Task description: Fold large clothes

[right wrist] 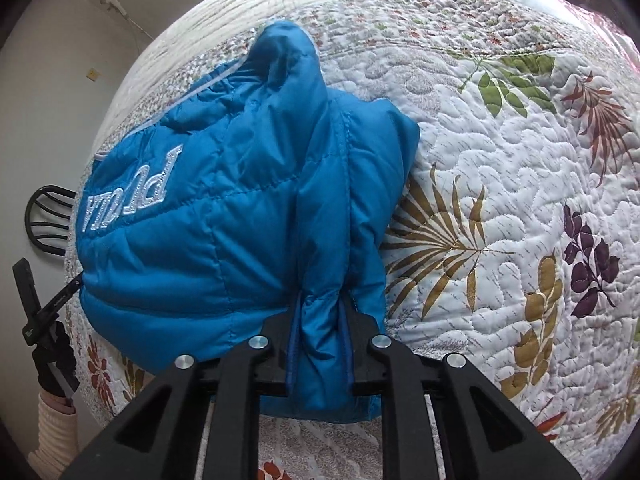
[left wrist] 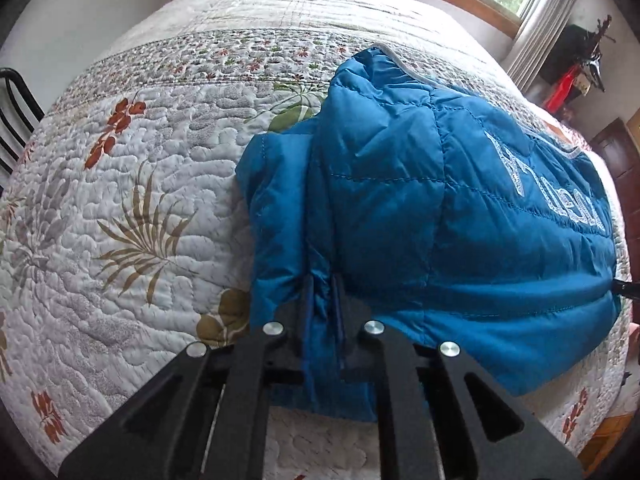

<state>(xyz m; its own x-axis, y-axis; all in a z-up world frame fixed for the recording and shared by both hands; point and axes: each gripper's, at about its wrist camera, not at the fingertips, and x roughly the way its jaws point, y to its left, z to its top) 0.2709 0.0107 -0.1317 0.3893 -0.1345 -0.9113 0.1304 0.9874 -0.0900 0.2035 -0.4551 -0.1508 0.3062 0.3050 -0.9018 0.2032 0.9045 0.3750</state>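
Now my left tongs [left wrist: 322, 304] and right tongs [right wrist: 322, 312] each pinch the blue quilted jacket [left wrist: 420, 208] on the bed [left wrist: 140, 184].

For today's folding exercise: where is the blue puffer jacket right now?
The blue puffer jacket lies on the quilted bedspread, its near edge pinched by the left hand-held gripper and right hand-held gripper.

1 blue jacket [left wrist: 420, 208], 1 quilted bedspread [left wrist: 140, 200], 2 grippers: left [left wrist: 322, 292], right [right wrist: 322, 312].
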